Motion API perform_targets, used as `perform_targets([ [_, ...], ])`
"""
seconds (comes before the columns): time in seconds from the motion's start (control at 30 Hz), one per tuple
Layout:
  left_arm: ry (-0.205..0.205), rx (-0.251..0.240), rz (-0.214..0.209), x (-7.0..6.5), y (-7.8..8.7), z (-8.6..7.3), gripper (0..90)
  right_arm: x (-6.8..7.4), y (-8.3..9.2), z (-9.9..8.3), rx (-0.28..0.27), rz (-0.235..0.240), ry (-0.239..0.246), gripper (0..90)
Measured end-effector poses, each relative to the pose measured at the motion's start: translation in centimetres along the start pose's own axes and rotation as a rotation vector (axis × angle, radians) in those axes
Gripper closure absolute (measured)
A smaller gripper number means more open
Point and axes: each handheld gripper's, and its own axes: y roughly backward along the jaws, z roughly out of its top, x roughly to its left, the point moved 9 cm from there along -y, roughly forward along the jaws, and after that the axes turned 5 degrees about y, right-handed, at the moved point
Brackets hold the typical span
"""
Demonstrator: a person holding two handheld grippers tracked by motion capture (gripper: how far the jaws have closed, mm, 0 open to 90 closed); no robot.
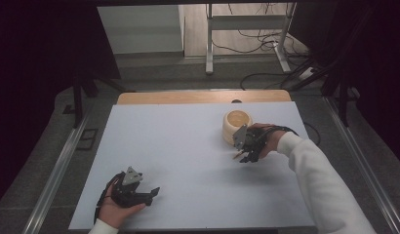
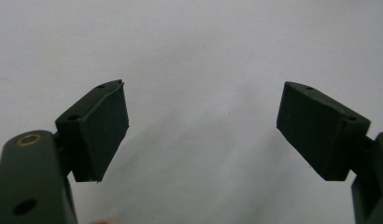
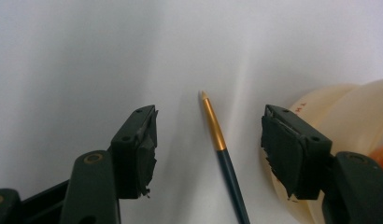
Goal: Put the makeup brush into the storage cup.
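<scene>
Two grippers are ours: the right gripper (image 3: 208, 144) hangs with jaws apart astride a paintbrush (image 3: 222, 154) lying on the table (image 1: 188, 146) near its right edge, untouched. Next we lower and clamp. Beside it, a cream bowl (image 1: 235, 123) seems to hold something orange. The left gripper (image 2: 201, 126) rests open near the front-left corner.

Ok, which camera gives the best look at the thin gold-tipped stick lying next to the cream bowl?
The right gripper view: the stick lies on the table between the open fingers of the right gripper, gold tip and dark shaft sharp. The high view shows just a small orange sliver beside the bowl. The left gripper view faces bare table.
</scene>
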Motion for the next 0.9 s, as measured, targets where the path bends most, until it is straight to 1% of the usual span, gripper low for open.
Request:
perform_targets([
  [0.13,-0.001,0.002,0.0,0.0,0.0,0.0,17.3,0.0,-0.4,0.0,0.0,0.009,0.002,37.8],
  [0.17,-0.001,0.002,-0.001,0.0,0.0,0.0,17.3,-0.1,-0.6,-0.2,0.009,0.011,0.004,38.5],
  [0.3,-0.001,0.003,0.0,0.0,-0.1,0.0,17.3,-0.2,-0.8,-0.3,0.004,0.011,0.005,40.0],
  [0.4,-0.003,0.004,-0.001,0.0,-0.1,-0.1,17.3,-0.5,-0.9,-0.4,-0.003,0.003,0.014,44.0],
  [0.47,-0.003,0.004,-0.001,0.0,-0.1,-0.1,17.3,-0.5,-0.9,-0.4,-0.002,0.003,0.015,44.9],
  [0.5,-0.004,0.005,-0.002,0.0,-0.1,-0.1,17.3,-0.4,-0.9,-0.5,0.009,0.01,0.01,45.9],
  [0.63,-0.004,0.004,-0.002,0.0,-0.1,-0.1,17.3,-0.2,-1.4,-0.8,0.029,0.028,0.021,47.4],
  [0.7,-0.005,0.005,-0.001,0.0,-0.1,-0.1,17.3,-0.3,-1.6,-0.8,0.027,0.031,0.023,50.5],
  [0.73,-0.005,0.005,-0.001,0.0,0.0,-0.1,17.3,-0.4,-1.7,-0.8,0.026,0.036,0.019,54.1],
  [0.77,-0.005,0.005,-0.001,0.0,0.0,-0.1,17.3,-0.4,-1.7,-0.8,0.026,0.036,0.019,54.1],
  [0.8,-0.005,0.005,-0.001,0.0,0.0,-0.1,17.3,-0.4,-1.9,-0.8,0.024,0.044,0.022,57.6],
  [0.9,-0.005,0.005,-0.001,0.0,-0.1,-0.1,17.3,-0.4,-2.1,-0.9,0.036,0.061,0.025,59.9],
])
